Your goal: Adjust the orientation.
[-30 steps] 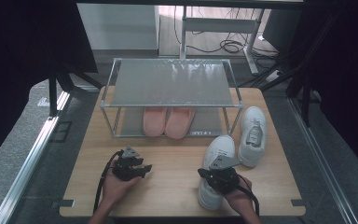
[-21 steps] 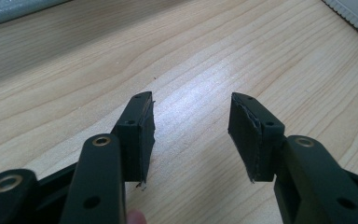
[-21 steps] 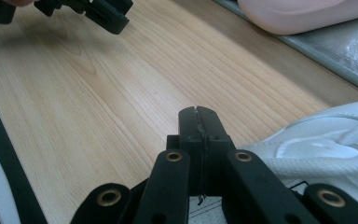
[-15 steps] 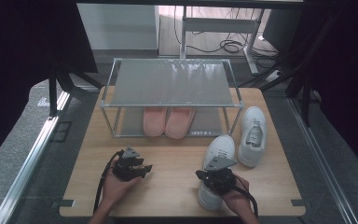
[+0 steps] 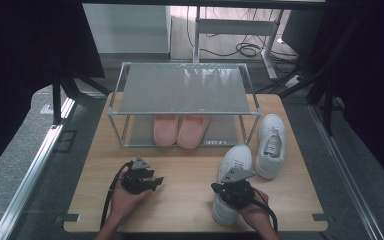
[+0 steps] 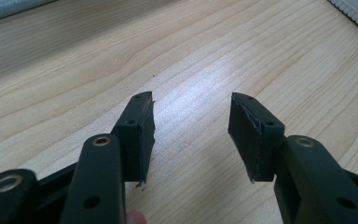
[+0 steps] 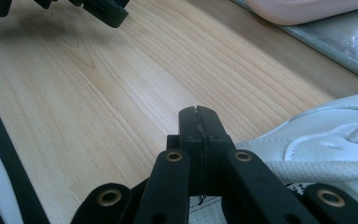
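Note:
Two white sneakers lie at the table's right: one beside the rack, the other nearer the front. My right gripper hovers over the nearer sneaker's heel end. In the right gripper view its jaws are shut pad to pad with nothing between them, and the sneaker with its laces lies just to their right. My left gripper rests at the front left. In the left gripper view it stands open over bare wood.
A metal shoe rack with a grey mesh top stands at the table's middle back. A pair of pink slippers sits on its lower shelf. The wooden table has free room between the two hands.

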The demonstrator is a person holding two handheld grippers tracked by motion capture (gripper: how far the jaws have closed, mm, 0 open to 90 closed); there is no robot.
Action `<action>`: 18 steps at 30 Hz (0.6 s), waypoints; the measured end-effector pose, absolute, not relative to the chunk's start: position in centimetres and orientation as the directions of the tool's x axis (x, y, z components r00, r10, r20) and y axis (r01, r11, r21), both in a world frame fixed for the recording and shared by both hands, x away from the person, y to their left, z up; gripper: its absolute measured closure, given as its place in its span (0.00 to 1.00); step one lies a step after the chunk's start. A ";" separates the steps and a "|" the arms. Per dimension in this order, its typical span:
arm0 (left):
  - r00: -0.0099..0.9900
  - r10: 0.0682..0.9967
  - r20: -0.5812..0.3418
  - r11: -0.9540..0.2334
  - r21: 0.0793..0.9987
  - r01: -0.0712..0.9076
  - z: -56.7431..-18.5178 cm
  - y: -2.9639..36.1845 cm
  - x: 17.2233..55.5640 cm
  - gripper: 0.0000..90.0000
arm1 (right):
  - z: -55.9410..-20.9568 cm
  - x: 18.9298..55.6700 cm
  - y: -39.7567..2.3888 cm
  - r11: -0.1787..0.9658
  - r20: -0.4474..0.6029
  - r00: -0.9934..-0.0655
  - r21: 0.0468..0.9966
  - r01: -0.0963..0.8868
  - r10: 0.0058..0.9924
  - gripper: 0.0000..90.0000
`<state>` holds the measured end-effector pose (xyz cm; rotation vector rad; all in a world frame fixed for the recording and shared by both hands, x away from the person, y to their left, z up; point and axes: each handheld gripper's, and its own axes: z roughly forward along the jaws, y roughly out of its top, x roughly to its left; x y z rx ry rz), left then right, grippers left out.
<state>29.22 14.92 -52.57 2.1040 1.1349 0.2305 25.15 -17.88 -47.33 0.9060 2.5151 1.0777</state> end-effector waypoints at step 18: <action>0.601 0.781 -0.171 -0.356 0.669 0.653 -52.6 15.0 29.3 0.57 | -47.4 24.9 -18.7 0.520 0.035 -0.765 0.714 0.470 0.643 1.00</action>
